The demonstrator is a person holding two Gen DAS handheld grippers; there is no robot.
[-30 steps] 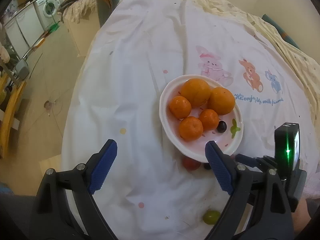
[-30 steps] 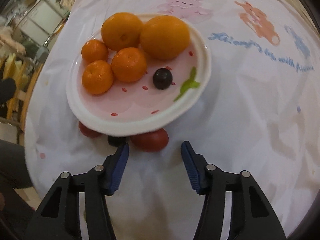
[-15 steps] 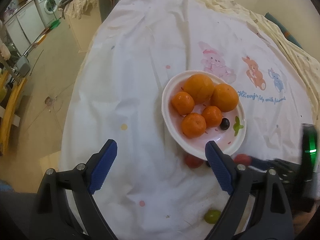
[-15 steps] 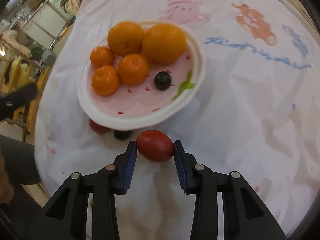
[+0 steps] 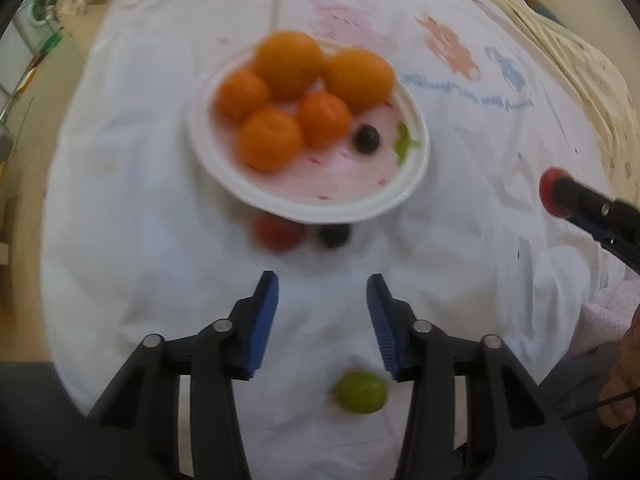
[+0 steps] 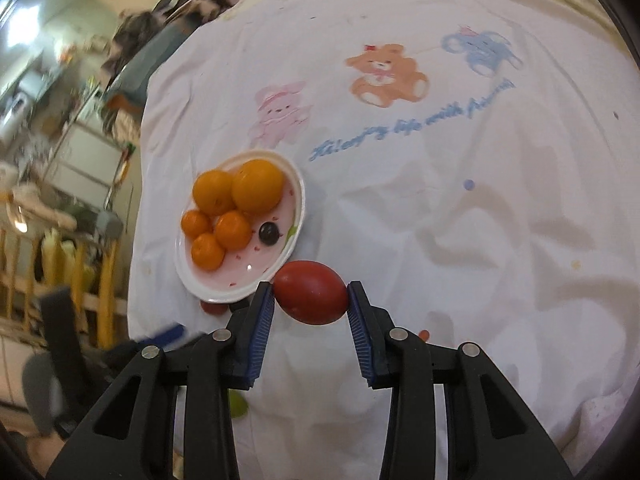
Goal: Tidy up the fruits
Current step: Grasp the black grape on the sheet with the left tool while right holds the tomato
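Note:
A white plate [image 5: 400,200] [image 6: 294,184] on the white cloth holds several oranges [image 5: 288,64] [image 6: 258,186] and a dark grape [image 5: 367,140] [image 6: 269,233]. My right gripper [image 6: 311,298] is shut on a red tomato [image 6: 311,298] and holds it above the cloth, right of the plate; the tomato also shows at the right in the left wrist view [image 5: 550,190]. My left gripper [image 5: 322,292] is open and empty, just short of a second red tomato [image 5: 277,233] and a dark grape [image 5: 334,235] by the plate's near rim. A green grape [image 5: 361,392] lies under the left gripper.
The white cloth [image 6: 460,208] has cartoon animals and blue writing beyond the plate. The table edge drops off to the left, with a floor, chairs and shelves there [image 6: 80,168]. A person's hand [image 5: 622,392] is at the right edge.
My right gripper has lifted the red tomato up and away to the right of the plate. My left gripper has moved forward towards the plate and its jaws have narrowed.

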